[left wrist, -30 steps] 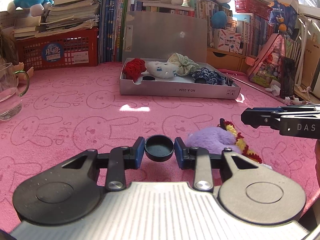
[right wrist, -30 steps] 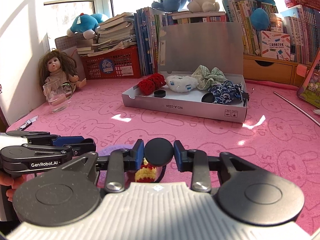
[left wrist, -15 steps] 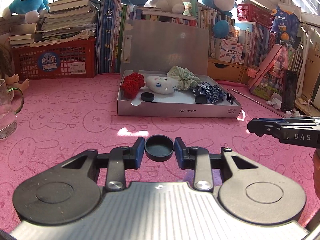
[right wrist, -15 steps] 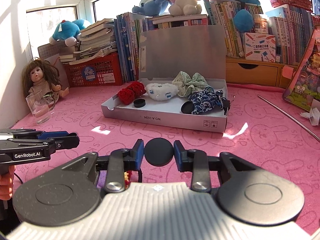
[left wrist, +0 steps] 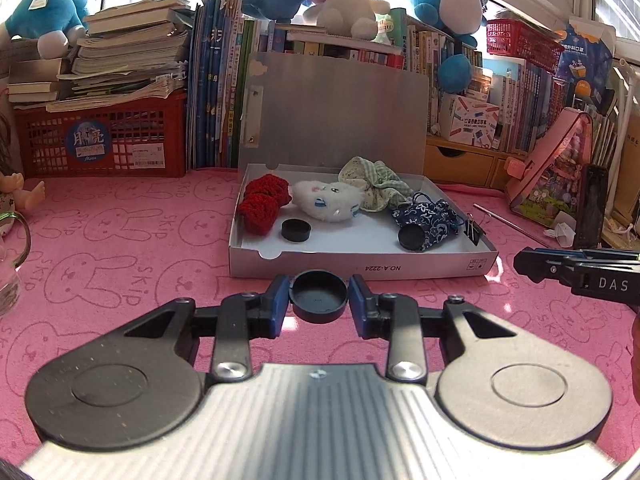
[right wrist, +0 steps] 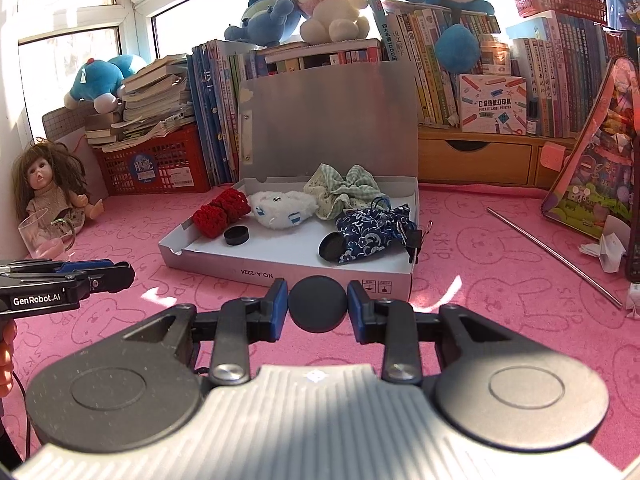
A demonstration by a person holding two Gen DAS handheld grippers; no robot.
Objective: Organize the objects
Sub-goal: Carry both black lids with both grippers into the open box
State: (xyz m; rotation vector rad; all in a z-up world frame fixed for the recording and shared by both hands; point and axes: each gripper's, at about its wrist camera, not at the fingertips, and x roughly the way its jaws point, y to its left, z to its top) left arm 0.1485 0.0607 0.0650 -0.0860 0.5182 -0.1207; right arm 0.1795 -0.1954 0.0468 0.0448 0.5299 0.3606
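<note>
Left wrist: left gripper [left wrist: 319, 298] pinching black cap [left wrist: 319, 297], hollow side up.

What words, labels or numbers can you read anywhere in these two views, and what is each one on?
"NO.A-2224", upside down: front wall of the white box.
"DAS": right gripper.
"GenRobot.AI": left gripper.
"POCKET LABEL PRINTER": printer carton.
"SKIP": pink cloth.
"月亮": red crate sticker.
Book spines, crate price label: too small.
</note>
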